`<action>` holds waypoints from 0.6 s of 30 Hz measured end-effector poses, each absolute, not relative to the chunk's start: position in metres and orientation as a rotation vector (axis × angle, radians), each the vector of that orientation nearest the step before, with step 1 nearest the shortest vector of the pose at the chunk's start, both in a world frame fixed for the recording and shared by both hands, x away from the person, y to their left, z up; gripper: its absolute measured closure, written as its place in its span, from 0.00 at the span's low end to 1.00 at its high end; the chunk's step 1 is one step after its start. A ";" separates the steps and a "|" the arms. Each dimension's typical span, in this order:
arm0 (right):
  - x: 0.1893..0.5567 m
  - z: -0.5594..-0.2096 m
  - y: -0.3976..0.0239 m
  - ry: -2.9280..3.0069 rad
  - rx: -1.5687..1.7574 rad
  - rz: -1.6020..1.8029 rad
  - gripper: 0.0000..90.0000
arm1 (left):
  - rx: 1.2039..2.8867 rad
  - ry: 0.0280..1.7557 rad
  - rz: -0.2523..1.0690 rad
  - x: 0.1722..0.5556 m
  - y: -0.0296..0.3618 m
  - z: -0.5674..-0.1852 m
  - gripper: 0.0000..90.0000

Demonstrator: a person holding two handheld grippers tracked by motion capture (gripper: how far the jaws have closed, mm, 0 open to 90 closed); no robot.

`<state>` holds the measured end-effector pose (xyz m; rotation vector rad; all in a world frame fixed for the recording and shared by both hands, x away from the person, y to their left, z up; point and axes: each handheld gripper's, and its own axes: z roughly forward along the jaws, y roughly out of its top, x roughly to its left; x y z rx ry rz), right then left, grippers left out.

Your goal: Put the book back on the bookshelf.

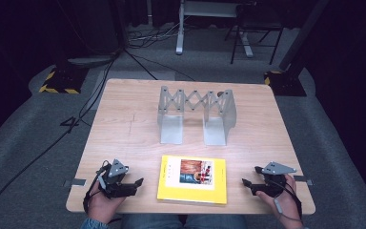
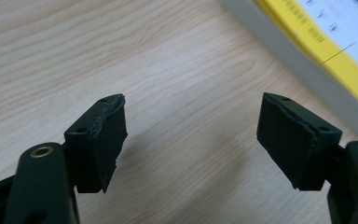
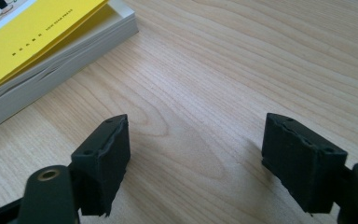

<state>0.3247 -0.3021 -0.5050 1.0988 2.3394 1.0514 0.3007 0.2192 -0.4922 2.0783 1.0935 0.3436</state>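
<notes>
Book: yellow cover, lying flat at the near edge of the tabletop, between the two grippers and touched by neither. Left gripper: jaws wide apart, nothing between them (bare wood below). Right gripper: jaws likewise wide, empty. Metal rack: upright beyond the book, well apart.
</notes>
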 end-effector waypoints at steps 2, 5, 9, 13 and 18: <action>0.325 -0.505 -0.302 2.339 1.100 1.051 0.27 | 2.058 1.082 0.318 0.300 0.217 -0.486 0.28; 0.325 -0.505 -0.302 2.339 1.100 1.051 0.27 | 2.043 1.070 0.306 0.298 0.214 -0.480 0.29; 0.325 -0.505 -0.302 2.339 1.100 1.051 0.27 | 2.013 1.036 0.301 0.298 0.208 -0.466 0.29; 0.325 -0.505 -0.302 2.339 1.099 1.051 0.27 | 1.999 1.024 0.271 0.303 0.198 -0.460 0.29; 0.325 -0.505 -0.302 2.339 1.100 1.051 0.27 | 2.006 1.014 0.232 0.315 0.184 -0.465 0.28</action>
